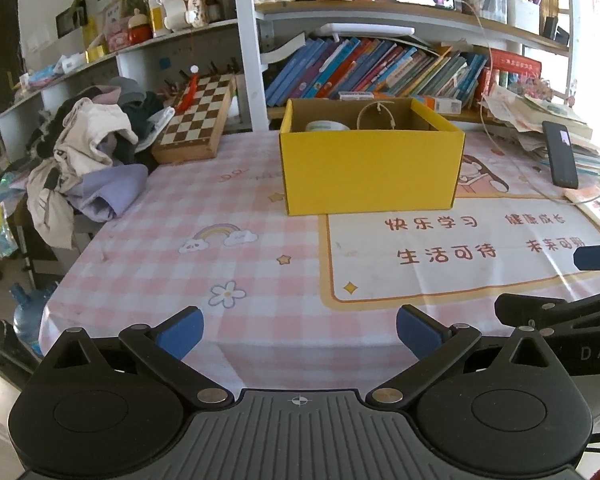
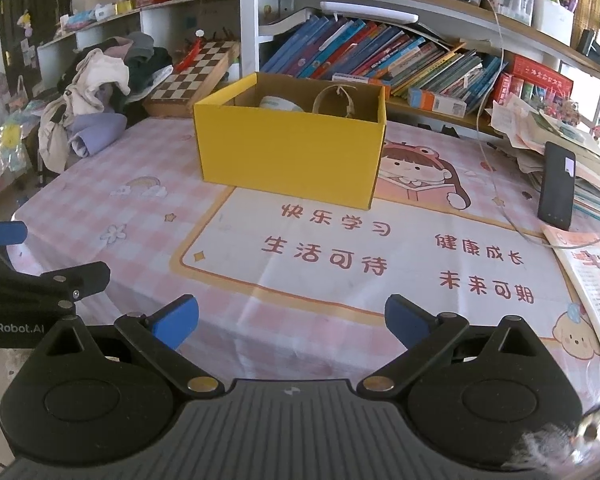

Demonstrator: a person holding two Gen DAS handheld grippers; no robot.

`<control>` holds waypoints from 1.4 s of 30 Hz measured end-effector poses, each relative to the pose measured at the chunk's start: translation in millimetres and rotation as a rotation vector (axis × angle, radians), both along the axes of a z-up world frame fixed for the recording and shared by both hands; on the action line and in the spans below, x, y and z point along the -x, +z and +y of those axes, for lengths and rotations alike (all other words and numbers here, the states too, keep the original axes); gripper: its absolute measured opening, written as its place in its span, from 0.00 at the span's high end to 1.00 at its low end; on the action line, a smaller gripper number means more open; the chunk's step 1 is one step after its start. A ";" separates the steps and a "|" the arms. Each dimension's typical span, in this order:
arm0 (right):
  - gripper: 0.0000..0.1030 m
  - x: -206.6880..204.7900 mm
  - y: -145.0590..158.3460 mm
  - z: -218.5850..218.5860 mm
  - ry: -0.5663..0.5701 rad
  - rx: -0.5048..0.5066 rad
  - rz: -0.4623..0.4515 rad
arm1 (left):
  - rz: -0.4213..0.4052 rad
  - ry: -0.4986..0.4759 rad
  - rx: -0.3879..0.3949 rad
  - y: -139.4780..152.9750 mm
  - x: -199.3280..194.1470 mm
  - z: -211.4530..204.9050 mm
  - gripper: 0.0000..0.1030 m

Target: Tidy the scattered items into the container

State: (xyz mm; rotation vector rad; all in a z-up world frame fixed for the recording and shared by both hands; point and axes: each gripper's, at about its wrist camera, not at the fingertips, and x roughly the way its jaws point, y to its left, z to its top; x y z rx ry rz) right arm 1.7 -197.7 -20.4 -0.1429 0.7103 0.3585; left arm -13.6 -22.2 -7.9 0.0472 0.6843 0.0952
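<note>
A yellow cardboard box stands open on the pink checked tablecloth, also seen in the right wrist view. Inside it lie a white roll of tape and a tan ring-shaped band. My left gripper is open and empty, low over the near edge of the table. My right gripper is open and empty, beside the left one, well short of the box. The right gripper's finger shows at the right edge of the left wrist view.
A pile of clothes and a chessboard lie at the back left. A black phone leans on stacked papers at the right, with a booklet and a white cable nearby. Bookshelves stand behind the box.
</note>
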 end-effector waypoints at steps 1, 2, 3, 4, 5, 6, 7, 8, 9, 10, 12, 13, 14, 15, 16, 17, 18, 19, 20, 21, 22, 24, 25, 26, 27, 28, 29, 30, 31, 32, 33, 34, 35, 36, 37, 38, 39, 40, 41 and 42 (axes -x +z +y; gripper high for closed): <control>0.02 -0.3 -0.2 -0.1 0.001 0.001 0.001 | 0.002 0.001 0.003 -0.2 -0.3 0.3 0.00; 0.02 -0.6 -0.4 -0.1 0.001 0.001 0.002 | 0.004 0.002 0.005 -0.4 -0.5 0.5 0.00; 0.02 -0.9 -0.6 0.1 0.002 0.001 0.003 | 0.004 0.002 0.005 -0.5 -0.6 0.6 0.00; 0.02 -1.3 -0.9 0.3 0.002 0.002 0.005 | 0.005 0.002 0.005 -0.4 -0.5 0.8 0.00; 0.02 -1.6 -1.1 0.4 0.003 0.002 0.007 | 0.005 0.003 0.005 0.0 -0.8 0.9 0.00; 0.02 -1.7 -1.2 0.6 0.003 0.002 0.008 | 0.003 0.003 0.005 0.1 -0.8 1.1 0.00; 0.02 -1.7 -1.3 0.8 0.003 0.003 0.007 | 0.002 0.002 0.006 0.2 -0.9 1.2 0.00; 0.02 -1.8 -1.4 0.8 0.003 0.004 0.007 | 0.003 0.003 0.006 0.2 -1.4 1.2 0.00; 0.02 -1.8 -1.5 0.9 0.003 0.004 0.008 | 0.004 0.003 0.006 0.2 -1.4 1.0 0.00; 0.02 -1.9 -1.5 0.9 0.002 0.004 0.009 | 0.006 0.002 0.007 -0.1 -1.7 0.9 0.00; 0.02 -2.4 -1.6 1.2 0.002 0.005 0.010 | 0.008 0.002 0.008 -0.8 -2.2 0.8 0.00; 0.02 -2.6 -2.1 1.0 0.002 0.005 0.011 | 0.009 0.002 0.008 -0.8 -2.5 0.7 0.00; 0.02 -2.7 -2.2 0.9 0.003 0.006 0.011 | 0.009 0.002 0.007 -0.8 -2.5 0.6 0.00; 0.02 -2.7 -2.2 1.0 0.003 0.006 0.011 | 0.009 0.002 0.007 -0.8 -2.6 0.5 0.00; 0.02 -2.9 -2.4 1.0 0.003 0.006 0.012 | 0.010 0.003 0.006 -1.1 -2.9 0.4 0.00; 0.02 -3.1 -2.6 1.0 0.003 0.006 0.013 | 0.010 0.003 0.007 -0.8 -2.7 0.3 0.00; 0.02 -3.4 -3.0 1.0 0.003 0.006 0.014 | 0.010 0.003 0.008 -0.7 -2.8 0.4 0.00; 0.02 -3.5 -3.2 0.9 0.003 0.007 0.014 | 0.010 0.003 0.008 -0.7 -3.2 0.6 0.00; 0.02 -3.6 -3.3 0.9 0.003 0.007 0.014 | 0.010 0.002 0.008 -0.5 -3.2 0.6 0.00; 0.02 -3.6 -3.3 1.0 0.003 0.007 0.014 | 0.010 0.002 0.007 -0.6 -3.5 0.7 0.00; 0.02 -3.8 -3.4 1.0 0.003 0.007 0.015 | 0.011 0.002 0.007 -0.5 -3.7 0.8 0.00; 0.02 -4.2 -3.2 1.0 0.002 0.008 0.015 | 0.012 0.002 0.009 -0.7 -4.1 1.1 0.00; 0.02 -4.5 -3.1 1.0 0.002 0.008 0.015 | 0.012 0.001 0.010 -0.8 -4.3 1.3 0.00; 0.02 -4.8 -3.2 0.9 0.002 0.008 0.015 | 0.012 0.001 0.009 -0.5 -4.4 1.2 0.00; 0.02 -5.1 -3.2 0.9 0.002 0.008 0.016 | 0.013 0.001 0.009 -0.6 -4.7 1.3 0.00; 0.02 -5.3 -2.9 0.9 0.002 0.008 0.016 | 0.012 0.001 0.009 -0.3 -4.5 1.4 0.00; 0.02 -5.6 -3.0 0.9 0.002 0.008 0.016 | 0.012 0.002 0.009 0.1 -4.4 1.2 0.00; 0.02 -5.9 -3.0 0.8 0.002 0.008 0.016 | 0.013 0.001 0.010 0.0 -4.5 1.6 0.00; 0.02 -6.2 -3.0 0.8 0.002 0.009 0.017 | 0.015 0.002 0.012 0.0 -4.9 1.6 0.00; 0.02 -6.6 -3.2 0.7 0.003 0.009 0.017 | 0.017 0.002 0.016 -0.8 -5.6 2.1 0.00; 0.02 -7.2 -4.2 0.2 0.003 0.010 0.018 | 0.020 0.003 0.022 -1.4 -6.1 2.8 0.00; 0.02 -7.5 -4.8 0.0 0.003 0.010 0.019 | 0.023 0.003 0.027 -2.3 -6.7 3.1 0.00; 0.02 -8.0 -5.2 0.0 0.003 0.010 0.019 | 0.025 0.004 0.029 -3.1 -8.1 3.2 0.00; 0.02 -8.1 -5.3 0.1 0.003 0.010 0.020 | 0.024 0.004 0.032 -3.4 -8.8 3.6 0.00; 0.02 -7.9 -4.7 0.4 0.003 0.010 0.020 | 0.023 0.004 0.035 -3.8 -8.8 4.0 0.00; 0.02 -8.3 -5.2 0.4 0.003 0.011 0.020 | 0.022 0.004 0.038 -3.5 -9.2 4.7 0.00; 0.02 -9.0 -6.2 0.2 0.002 0.011 0.022 | 0.020 0.003 0.042 -3.1 -9.4 5.4 0.00; 0.02 -10.1 -7.3 0.1 0.001 0.012 0.024 | 0.019 0.002 0.047 -3.7 -9.5 6.0 0.00; 0.02 -10.8 -8.2 -0.1 0.000 0.013 0.026 | 0.020 0.001 0.052 -3.7 -10.1 6.6 0.00; 0.02 -11.9 -8.6 0.3 0.000 0.014 0.028 | 0.021 0.001 0.054 -3.3 -11.0 6.9 0.00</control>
